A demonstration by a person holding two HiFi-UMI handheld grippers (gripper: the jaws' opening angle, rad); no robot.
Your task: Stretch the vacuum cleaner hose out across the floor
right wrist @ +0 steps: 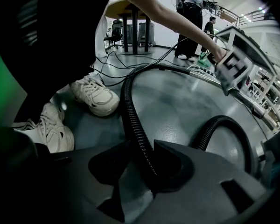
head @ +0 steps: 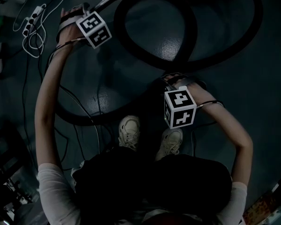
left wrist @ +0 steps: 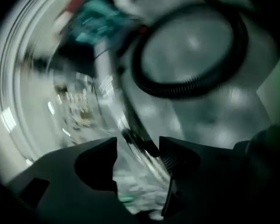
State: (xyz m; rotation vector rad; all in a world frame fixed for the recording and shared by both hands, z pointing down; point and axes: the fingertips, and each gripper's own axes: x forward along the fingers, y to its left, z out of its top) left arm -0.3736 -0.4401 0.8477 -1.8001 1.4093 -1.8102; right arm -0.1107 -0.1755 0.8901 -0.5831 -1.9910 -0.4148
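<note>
Two square-marker cubes above looped hose

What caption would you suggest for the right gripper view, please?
Right gripper clamped on the ribbed black hose beside two white sneakers.

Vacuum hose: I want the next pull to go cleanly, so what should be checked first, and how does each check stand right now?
1. Right gripper clamped on black ribbed vacuum hose: ok.
2. Left gripper gripping something: not ok; its jaws stand apart around a blurred silvery tube.
3. Hose lying straight on dark glossy floor: not ok, it lies in loops.
4. White sneakers off the hose: ok, beside it.
5. Left gripper's aim: cannot tell, its view is blurred.
</note>
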